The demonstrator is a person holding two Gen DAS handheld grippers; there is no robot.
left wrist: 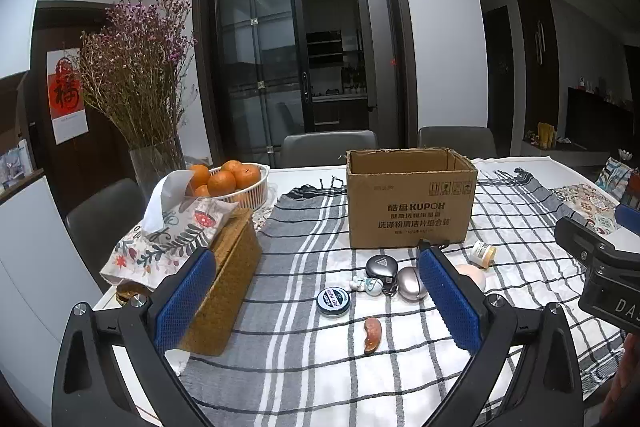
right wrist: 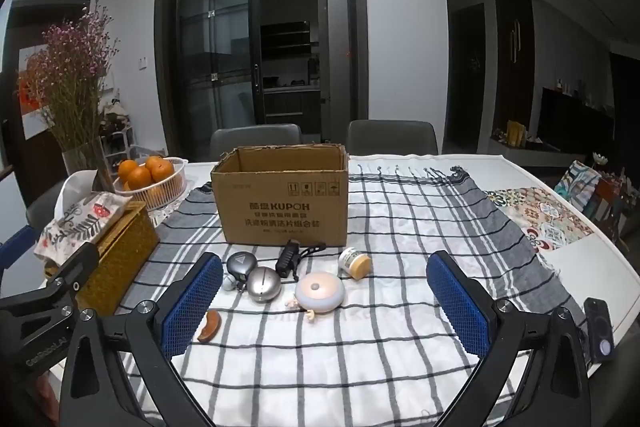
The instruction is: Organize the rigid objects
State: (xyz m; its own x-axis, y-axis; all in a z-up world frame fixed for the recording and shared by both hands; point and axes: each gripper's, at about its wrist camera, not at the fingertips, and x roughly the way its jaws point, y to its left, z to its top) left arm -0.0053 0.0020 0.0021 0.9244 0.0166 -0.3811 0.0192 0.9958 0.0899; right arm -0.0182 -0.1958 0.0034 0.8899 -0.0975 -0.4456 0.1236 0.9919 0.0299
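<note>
Checked cloth covers the tabletop (right wrist: pixel 560 267); round light (right wrist: pixel 320 291) lies ahead between the right gripper (right wrist: pixel 324 303)'s wide-open, empty fingers, nearer than the left gripper (left wrist: pixel 316 303), also open.

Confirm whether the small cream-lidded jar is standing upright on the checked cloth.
No, the small cream-lidded jar lies on its side on the checked cloth, in front of the brown cardboard box.

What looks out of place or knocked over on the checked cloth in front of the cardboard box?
The small white jar with a tan lid lies on its side near the brown cardboard box, lid pointing right. The box's top edge looks ragged, with no flaps showing. Otherwise the small items simply lie loose.
</note>
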